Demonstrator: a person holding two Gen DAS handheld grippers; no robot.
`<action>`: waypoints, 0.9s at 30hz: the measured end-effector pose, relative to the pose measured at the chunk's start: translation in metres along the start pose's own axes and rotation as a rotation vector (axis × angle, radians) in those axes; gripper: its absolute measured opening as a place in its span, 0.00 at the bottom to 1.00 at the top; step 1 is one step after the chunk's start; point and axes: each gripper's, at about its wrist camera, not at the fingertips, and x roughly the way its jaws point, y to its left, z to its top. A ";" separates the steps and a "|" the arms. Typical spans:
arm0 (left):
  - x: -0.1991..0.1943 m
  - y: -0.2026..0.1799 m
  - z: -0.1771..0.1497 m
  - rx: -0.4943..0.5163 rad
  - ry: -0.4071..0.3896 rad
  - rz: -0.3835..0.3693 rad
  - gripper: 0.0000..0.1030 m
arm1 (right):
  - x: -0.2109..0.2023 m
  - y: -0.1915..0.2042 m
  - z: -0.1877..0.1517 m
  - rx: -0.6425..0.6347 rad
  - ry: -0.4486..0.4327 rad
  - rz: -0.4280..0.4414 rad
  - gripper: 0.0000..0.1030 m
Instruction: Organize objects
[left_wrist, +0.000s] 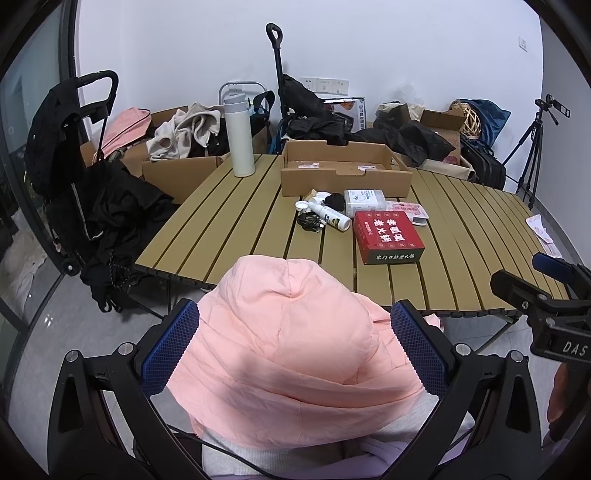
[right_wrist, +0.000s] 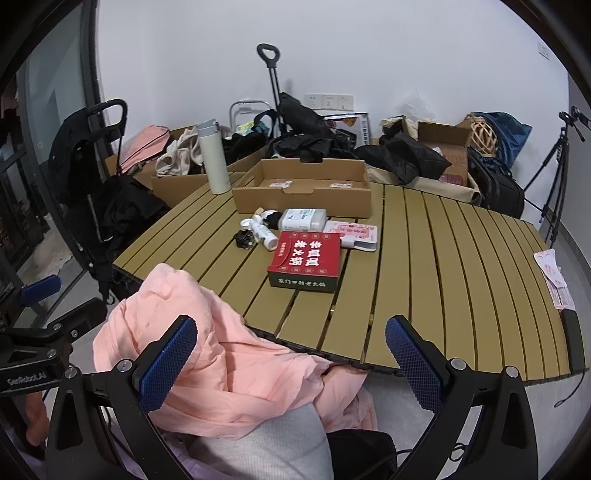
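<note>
Two tongs hang at the near edge of the slatted table. The left gripper has its jaws spread wide, and a pink padded jacket bulges up between the blue pads; whether the pads press on it, I cannot tell. The right gripper is also wide and holds nothing; the jacket lies by its left finger. Ahead of both tongs, a red box lies on the table. Beyond it are small bottles, then a cardboard tray. A white flask stands far ahead to the left.
</note>
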 end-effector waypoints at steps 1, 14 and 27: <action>0.001 0.000 0.001 0.001 0.000 -0.002 1.00 | 0.003 -0.003 -0.001 0.015 0.010 0.010 1.00; 0.117 0.004 0.050 -0.042 0.135 -0.222 0.93 | 0.092 -0.012 0.029 -0.024 0.070 0.090 0.82; 0.269 -0.073 0.071 -0.053 0.368 -0.433 0.51 | 0.229 -0.083 0.055 0.202 0.238 0.120 0.55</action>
